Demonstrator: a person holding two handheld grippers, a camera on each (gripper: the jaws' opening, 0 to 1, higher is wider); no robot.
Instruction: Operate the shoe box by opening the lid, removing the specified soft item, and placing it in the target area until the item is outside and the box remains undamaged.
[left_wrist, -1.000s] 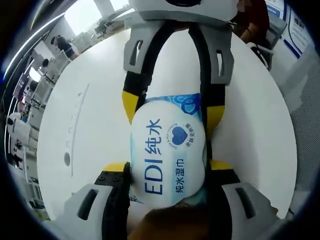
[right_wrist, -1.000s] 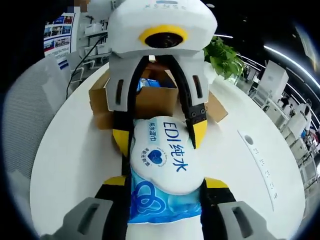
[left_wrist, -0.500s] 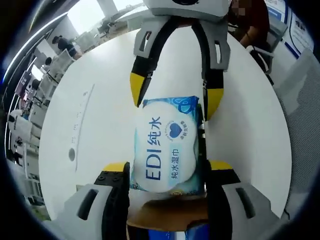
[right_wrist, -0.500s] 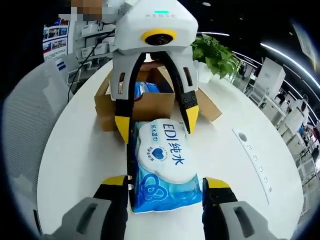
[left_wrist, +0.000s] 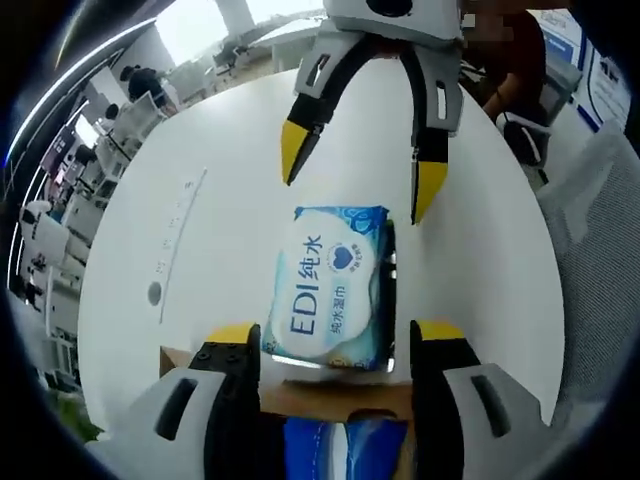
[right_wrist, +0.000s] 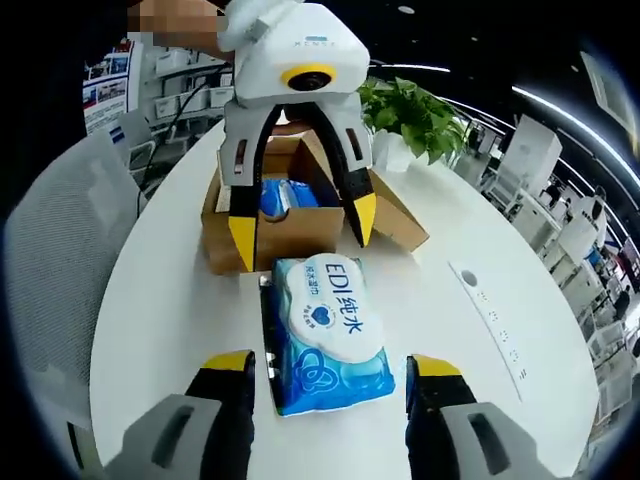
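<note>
Jaws of the right gripper (right_wrist: 328, 372) stand spread at the near edge of the right gripper view, yellow tips on either side of the wet-wipe pack (right_wrist: 328, 332) and not touching it. The pack, blue and white with "EDI" lettering, lies flat on the white round table (right_wrist: 165, 300), outside the box. Just beyond its far end hangs the left gripper (right_wrist: 300, 225), its yellow-tipped jaws also apart and clear of the pack. Behind those jaws sits the open cardboard shoe box (right_wrist: 285, 225) with flaps folded out and blue packets inside. A potted green plant (right_wrist: 415, 115) stands farther back on the table.

In the left gripper view, the box edge (left_wrist: 330, 395) shows between the left gripper's (left_wrist: 335, 345) parted jaws, blue packets below it. The pack (left_wrist: 333, 285) lies just past the box, and the right gripper (left_wrist: 360, 180) hovers at its far end, open, with an office behind.
</note>
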